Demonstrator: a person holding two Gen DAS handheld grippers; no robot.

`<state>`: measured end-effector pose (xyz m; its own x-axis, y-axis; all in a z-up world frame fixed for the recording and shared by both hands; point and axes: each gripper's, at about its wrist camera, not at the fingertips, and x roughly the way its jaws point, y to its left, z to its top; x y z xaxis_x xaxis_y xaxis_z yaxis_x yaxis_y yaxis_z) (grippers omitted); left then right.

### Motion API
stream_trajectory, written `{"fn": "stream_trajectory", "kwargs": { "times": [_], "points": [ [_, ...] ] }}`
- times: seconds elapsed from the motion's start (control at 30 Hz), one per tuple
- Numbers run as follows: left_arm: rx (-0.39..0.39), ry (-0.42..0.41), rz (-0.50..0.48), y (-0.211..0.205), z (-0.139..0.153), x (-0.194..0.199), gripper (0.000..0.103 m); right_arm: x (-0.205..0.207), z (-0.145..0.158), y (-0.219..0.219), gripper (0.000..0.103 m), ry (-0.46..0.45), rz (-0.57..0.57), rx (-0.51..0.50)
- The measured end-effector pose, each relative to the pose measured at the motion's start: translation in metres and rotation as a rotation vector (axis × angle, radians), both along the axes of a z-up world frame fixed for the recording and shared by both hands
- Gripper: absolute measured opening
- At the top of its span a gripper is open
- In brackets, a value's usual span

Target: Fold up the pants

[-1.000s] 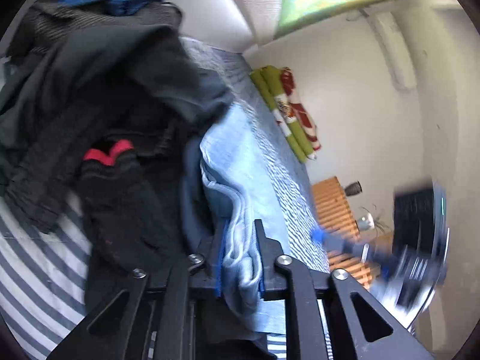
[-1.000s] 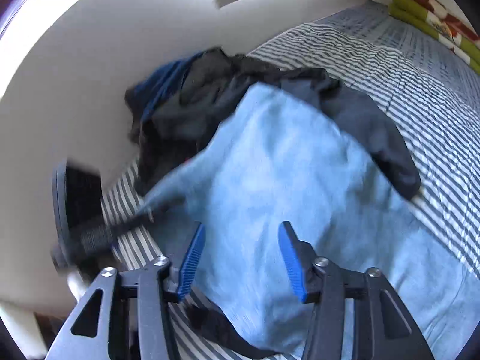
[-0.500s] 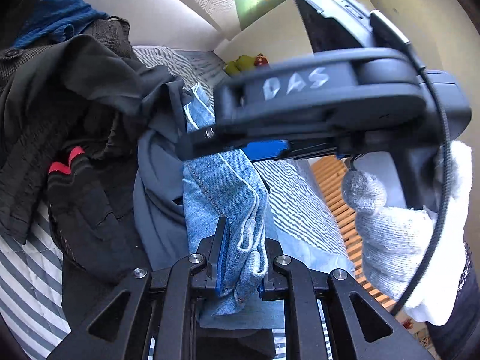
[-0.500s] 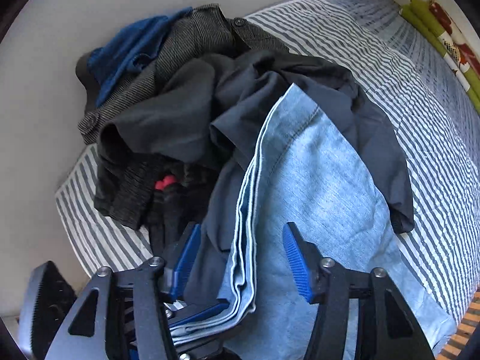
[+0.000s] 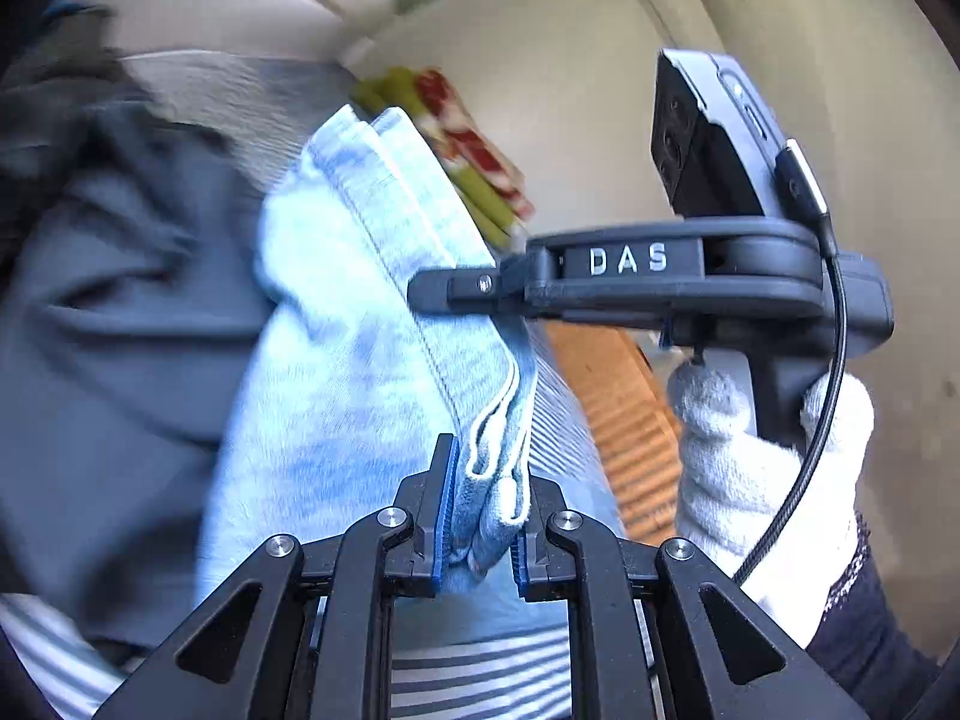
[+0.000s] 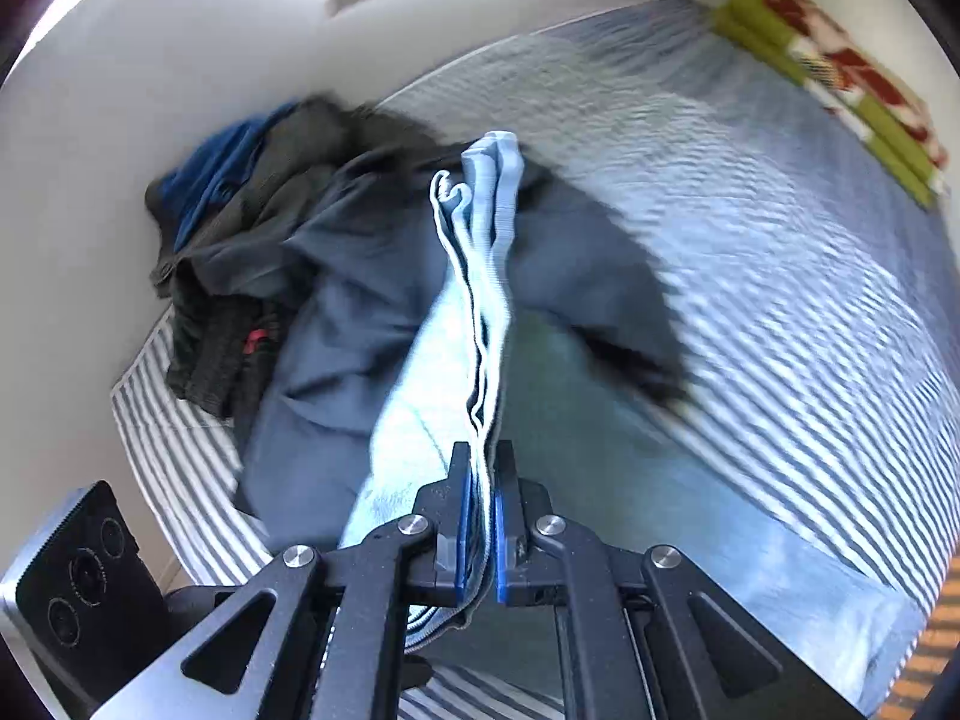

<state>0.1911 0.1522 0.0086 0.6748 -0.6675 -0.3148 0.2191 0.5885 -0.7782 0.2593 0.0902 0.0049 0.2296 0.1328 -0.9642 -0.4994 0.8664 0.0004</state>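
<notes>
The left gripper [image 5: 480,516] is clamped on a bunched hem of the light blue jeans [image 5: 360,360], its blue pads pressing the folded denim from both sides. The right gripper [image 6: 478,531] is clenched on another edge of the same jeans, several layers of cloth squeezed between its pads, and the denim runs away from it as a narrow ridge over the bed. In the left wrist view the right gripper comes in from the side, its black body bearing the raised white letters "DAS" [image 5: 627,259]; a hand in a white knitted glove [image 5: 768,480] holds its grip, and a black cable curves down past the glove. The jeans are lifted between the two grippers above a striped grey and white bedsheet [image 6: 750,300]. Beside them lies a pile of dark clothes [image 6: 288,264], with a blue garment [image 6: 210,174] at its far end. A green, red and white folded blanket [image 6: 840,78] lies against the wall at the far side of the bed. No other writing can be read.
</notes>
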Motion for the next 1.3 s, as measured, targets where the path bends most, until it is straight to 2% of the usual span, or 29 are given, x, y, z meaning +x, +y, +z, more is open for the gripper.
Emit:
{"fn": "stream_trajectory", "kwargs": {
  "times": [0.07, 0.2, 0.33, 0.43, 0.5, 0.67, 0.8, 0.9, 0.97, 1.0, 1.03, 1.07, 1.1, 1.17, 1.2, 1.23, 1.3],
  "points": [
    [0.015, -0.011, -0.072, -0.046, 0.011, 0.014, 0.014, 0.003, 0.016, -0.045, 0.005, -0.033, -0.052, -0.005],
    [0.034, -0.012, -0.230, -0.154, 0.022, 0.041, 0.013, 0.002, 0.039, -0.167, 0.005, -0.070, -0.201, -0.008],
    [0.035, 0.019, -0.371, -0.270, 0.013, 0.060, 0.012, -0.006, 0.040, -0.293, 0.005, -0.077, -0.345, -0.029],
    [0.018, 0.076, -0.466, -0.351, -0.011, 0.073, 0.012, -0.017, 0.026, -0.386, 0.005, -0.059, -0.461, -0.020],
    [0.028, 0.132, -0.521, -0.403, -0.033, 0.079, 0.012, -0.023, 0.005, -0.447, 0.005, -0.028, -0.539, -0.013],
    [0.065, 0.230, -0.605, -0.485, -0.076, 0.078, 0.012, -0.040, -0.037, -0.539, 0.005, 0.020, -0.667, 0.023],
    [0.091, 0.229, -0.637, -0.519, -0.081, 0.073, 0.012, -0.050, -0.045, -0.570, 0.005, 0.011, -0.694, 0.059],
    [0.080, 0.212, -0.653, -0.518, -0.080, 0.075, 0.012, -0.056, -0.039, -0.589, 0.005, -0.005, -0.698, 0.080],
    [0.100, 0.202, -0.655, -0.521, -0.085, 0.076, 0.012, -0.060, -0.039, -0.599, 0.005, -0.015, -0.696, 0.085],
    [0.123, 0.206, -0.661, -0.526, -0.090, 0.065, 0.015, -0.060, -0.044, -0.604, 0.007, -0.008, -0.694, 0.091],
    [0.144, 0.226, -0.668, -0.532, -0.088, 0.061, 0.024, -0.059, -0.051, -0.608, 0.014, 0.008, -0.699, 0.089],
    [0.153, 0.256, -0.696, -0.535, -0.091, 0.058, 0.029, -0.058, -0.059, -0.610, 0.025, 0.044, -0.701, 0.077],
    [0.163, 0.268, -0.711, -0.533, -0.089, 0.059, 0.033, -0.058, -0.066, -0.609, 0.028, 0.075, -0.687, 0.066],
    [0.218, 0.247, -0.742, -0.524, -0.084, 0.045, 0.035, -0.060, -0.067, -0.605, 0.030, 0.049, -0.679, -0.008],
    [0.245, 0.236, -0.760, -0.517, -0.081, 0.038, 0.040, -0.061, -0.062, -0.606, 0.031, 0.026, -0.683, -0.026],
    [0.271, 0.221, -0.769, -0.505, -0.076, 0.031, 0.047, -0.062, -0.056, -0.609, 0.032, 0.011, -0.695, -0.003],
    [0.301, 0.182, -0.751, -0.467, -0.068, 0.019, 0.050, -0.061, -0.040, -0.618, 0.033, -0.035, -0.735, 0.021]
  ]
}}
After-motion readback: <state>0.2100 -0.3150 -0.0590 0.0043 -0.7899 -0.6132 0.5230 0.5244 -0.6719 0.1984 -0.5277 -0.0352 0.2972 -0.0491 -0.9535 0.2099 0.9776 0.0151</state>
